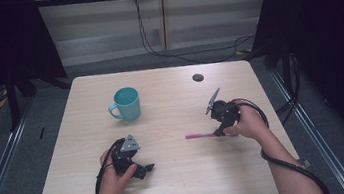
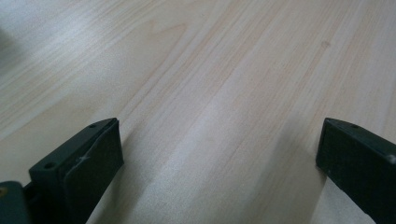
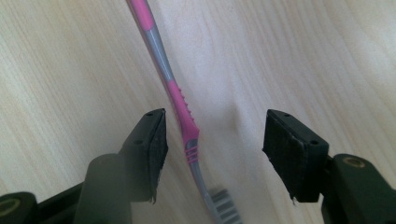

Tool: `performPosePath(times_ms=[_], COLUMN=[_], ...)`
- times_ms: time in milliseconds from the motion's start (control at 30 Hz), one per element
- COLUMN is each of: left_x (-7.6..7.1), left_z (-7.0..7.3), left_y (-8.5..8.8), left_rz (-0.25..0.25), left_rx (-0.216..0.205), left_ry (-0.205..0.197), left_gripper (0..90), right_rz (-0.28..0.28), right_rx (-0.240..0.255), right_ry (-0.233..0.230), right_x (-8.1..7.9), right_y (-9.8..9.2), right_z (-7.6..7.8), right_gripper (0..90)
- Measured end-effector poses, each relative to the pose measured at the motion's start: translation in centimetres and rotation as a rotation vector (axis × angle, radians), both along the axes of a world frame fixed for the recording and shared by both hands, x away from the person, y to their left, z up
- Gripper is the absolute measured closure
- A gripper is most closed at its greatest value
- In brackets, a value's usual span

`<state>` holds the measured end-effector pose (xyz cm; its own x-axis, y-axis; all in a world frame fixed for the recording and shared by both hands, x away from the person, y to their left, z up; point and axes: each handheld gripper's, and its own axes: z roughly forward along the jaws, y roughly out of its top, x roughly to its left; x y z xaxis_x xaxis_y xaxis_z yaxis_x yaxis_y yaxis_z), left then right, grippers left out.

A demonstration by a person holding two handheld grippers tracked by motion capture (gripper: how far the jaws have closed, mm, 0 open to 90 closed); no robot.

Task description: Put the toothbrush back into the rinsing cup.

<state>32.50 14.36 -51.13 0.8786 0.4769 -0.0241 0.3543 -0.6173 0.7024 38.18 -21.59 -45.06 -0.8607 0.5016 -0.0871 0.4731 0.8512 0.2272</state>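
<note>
The right gripper point(image 3: 212, 149) straddles the toothbrush point(image 3: 187, 126) with jaws apart and unclamped; grasping and lifting remain, while the left gripper point(image 2: 219, 163) idles open.

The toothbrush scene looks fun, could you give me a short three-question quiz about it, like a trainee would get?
1. True or false: the right claw already pinches the toothbrush.
2. Which thing stands farther back on the table: A) mug B) bowl C) bottle?
3. What lies between the tips of the left claw?

Key:
1. False. The toothbrush lies between the jaws, close to one pad; a gap remains on the other side.
2. A, a turquoise mug with a handle.
3. Nothing but bare wood; its jaws stand wide apart.
</note>
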Motion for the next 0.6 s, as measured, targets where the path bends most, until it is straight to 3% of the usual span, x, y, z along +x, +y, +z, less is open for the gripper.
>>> performPosePath(times_ms=[167, 467, 600], left_x=[-0.01, -0.01, -0.01], left_z=[0.02, 0.02, 0.02], left_y=[0.00, 0.00, 0.01], left_rz=[0.000, 0.001, 0.001], left_rx=[0.002, 0.002, 0.002], left_ry=[0.000, 0.000, 0.000], left_gripper=[0.3, 0.3, 0.3], right_rz=[0.020, 0.070, 0.074], right_rx=[-0.040, -0.058, -0.054], right_ry=[0.015, 0.033, 0.061], right_x=[0.09, 0.29, 0.29], right_y=[0.22, 0.66, 0.87], right_z=[-0.15, -0.47, -0.65], right_gripper=[42.8, 49.3, 56.3])
